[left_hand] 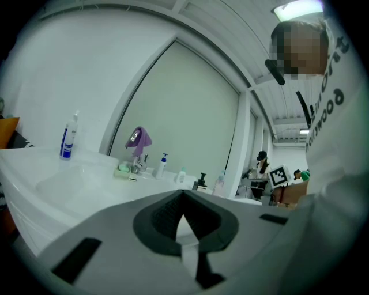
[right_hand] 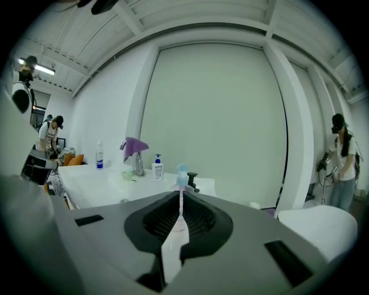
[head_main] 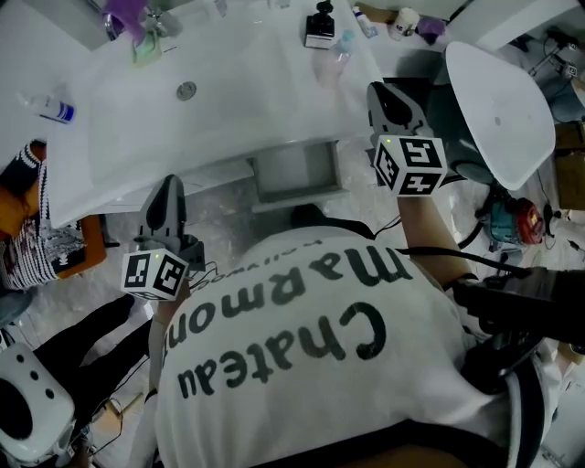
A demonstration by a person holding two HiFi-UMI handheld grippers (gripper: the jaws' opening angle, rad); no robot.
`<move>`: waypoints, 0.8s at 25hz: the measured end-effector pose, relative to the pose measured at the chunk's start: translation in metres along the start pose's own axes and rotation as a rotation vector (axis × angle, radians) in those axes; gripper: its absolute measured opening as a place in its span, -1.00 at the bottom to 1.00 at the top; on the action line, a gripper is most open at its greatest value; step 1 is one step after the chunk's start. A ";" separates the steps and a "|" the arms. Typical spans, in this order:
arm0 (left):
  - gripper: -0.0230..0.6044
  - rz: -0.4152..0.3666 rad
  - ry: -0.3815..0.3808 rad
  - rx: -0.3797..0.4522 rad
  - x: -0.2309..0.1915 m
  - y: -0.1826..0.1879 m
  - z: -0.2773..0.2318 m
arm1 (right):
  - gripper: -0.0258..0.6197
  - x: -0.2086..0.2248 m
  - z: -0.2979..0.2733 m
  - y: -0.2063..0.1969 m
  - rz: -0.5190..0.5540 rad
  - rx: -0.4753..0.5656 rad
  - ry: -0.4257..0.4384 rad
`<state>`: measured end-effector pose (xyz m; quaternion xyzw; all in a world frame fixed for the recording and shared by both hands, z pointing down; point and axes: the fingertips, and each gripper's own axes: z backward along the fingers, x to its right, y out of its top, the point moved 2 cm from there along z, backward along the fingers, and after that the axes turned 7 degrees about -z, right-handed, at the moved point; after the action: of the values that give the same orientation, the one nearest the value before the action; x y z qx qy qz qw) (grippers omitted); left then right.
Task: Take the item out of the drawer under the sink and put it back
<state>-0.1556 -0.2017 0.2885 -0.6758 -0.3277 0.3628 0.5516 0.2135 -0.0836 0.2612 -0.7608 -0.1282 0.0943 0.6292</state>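
Hovering left tongs (left_hand: 183, 194): pinched together, empty, low near drawer (head_main: 292, 174).
Right tongs (right_hand: 180, 193): closed, empty, level beside sink (head_main: 238, 91), likely poised for reaching.

White sink counter (head_main: 228, 101) below me, blue-labelled bottle (head_main: 50, 108) at my left, green soap dish (head_main: 146, 50) at the back, black pump bottle (head_main: 319, 26) beside clear bottle (head_main: 336, 59) at my right

Both closed, the left tongs (head_main: 168, 187) and right tongs (head_main: 382, 96) point roughly level.
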 end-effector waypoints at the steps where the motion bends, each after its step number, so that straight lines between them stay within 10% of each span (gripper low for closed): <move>1: -0.90 0.002 -0.006 -0.005 0.001 0.001 -0.002 | -0.84 0.001 0.001 -0.004 -0.001 -0.014 -0.004; 20: -0.90 0.028 -0.088 -0.052 0.017 -0.011 0.018 | -0.89 0.008 0.052 -0.066 -0.261 -0.133 -0.117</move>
<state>-0.1626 -0.1765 0.2948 -0.6779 -0.3516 0.3909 0.5138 0.1999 -0.0209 0.3163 -0.7708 -0.2685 0.0473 0.5758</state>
